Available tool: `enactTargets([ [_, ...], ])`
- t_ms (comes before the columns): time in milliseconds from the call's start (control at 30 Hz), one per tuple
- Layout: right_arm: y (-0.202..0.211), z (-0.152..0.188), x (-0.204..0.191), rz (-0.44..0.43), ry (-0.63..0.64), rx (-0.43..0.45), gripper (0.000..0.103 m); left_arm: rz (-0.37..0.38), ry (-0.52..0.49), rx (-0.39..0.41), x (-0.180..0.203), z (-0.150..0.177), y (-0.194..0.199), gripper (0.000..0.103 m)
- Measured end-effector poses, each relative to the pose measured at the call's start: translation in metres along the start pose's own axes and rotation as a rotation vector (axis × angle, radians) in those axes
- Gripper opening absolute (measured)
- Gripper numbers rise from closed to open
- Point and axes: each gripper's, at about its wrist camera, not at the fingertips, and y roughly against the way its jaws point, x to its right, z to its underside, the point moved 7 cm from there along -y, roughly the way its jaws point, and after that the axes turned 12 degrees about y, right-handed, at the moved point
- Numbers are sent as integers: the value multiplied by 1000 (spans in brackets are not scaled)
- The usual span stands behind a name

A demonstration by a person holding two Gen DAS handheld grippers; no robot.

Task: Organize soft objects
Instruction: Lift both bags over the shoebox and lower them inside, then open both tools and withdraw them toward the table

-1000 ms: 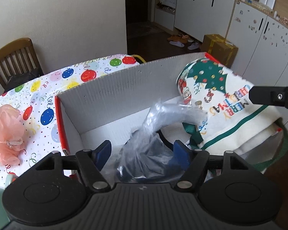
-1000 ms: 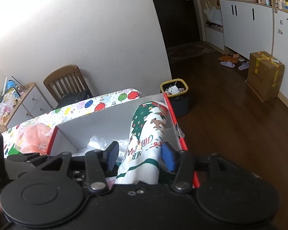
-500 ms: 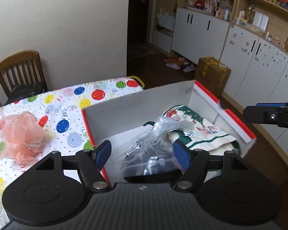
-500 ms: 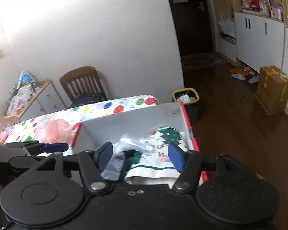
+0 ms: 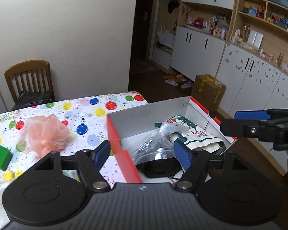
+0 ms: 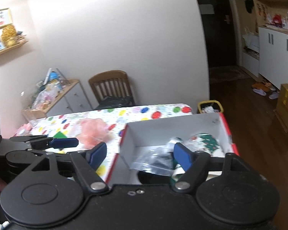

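A white box with red rims (image 5: 147, 113) (image 6: 174, 128) stands on the right end of the table. Inside lie a Christmas-print cloth bag (image 5: 199, 136) (image 6: 207, 141) and a clear plastic bag with something dark in it (image 5: 155, 149) (image 6: 153, 161). A pink mesh puff (image 5: 44, 134) (image 6: 92, 132) lies on the table left of the box. My left gripper (image 5: 143, 152) (image 6: 65, 142) is open and empty above the box's near left corner. My right gripper (image 6: 140, 154) (image 5: 245, 120) is open and empty above the box.
The table has a balloon-print cloth (image 5: 86, 111). A green block (image 5: 0, 155) and a small yellow block (image 5: 8, 174) lie at its left. A wooden chair (image 5: 28, 80) stands behind. A bin (image 6: 210, 107) and a cardboard box (image 5: 207, 92) stand on the floor.
The right gripper let go of the Christmas bag, which now lies in the box. Both grippers have drawn back and up from the box, jaws open.
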Motion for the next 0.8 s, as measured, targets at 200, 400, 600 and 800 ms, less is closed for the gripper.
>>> enactTargets([
  [200, 0, -4, -38, -43, 31, 19, 87, -5, 23, 28, -25, 4, 30, 82],
  [400, -7, -5, -77, -81, 46, 23, 94, -19, 51, 49, -59, 11, 57, 85],
  [600, -12, -4, -112, -115, 59, 34, 100, -17, 110, 56, -103, 21, 78, 93],
  [800, -24, 1, -147, -130, 74, 13, 101, -36, 173, 96, -154, 28, 99, 101],
])
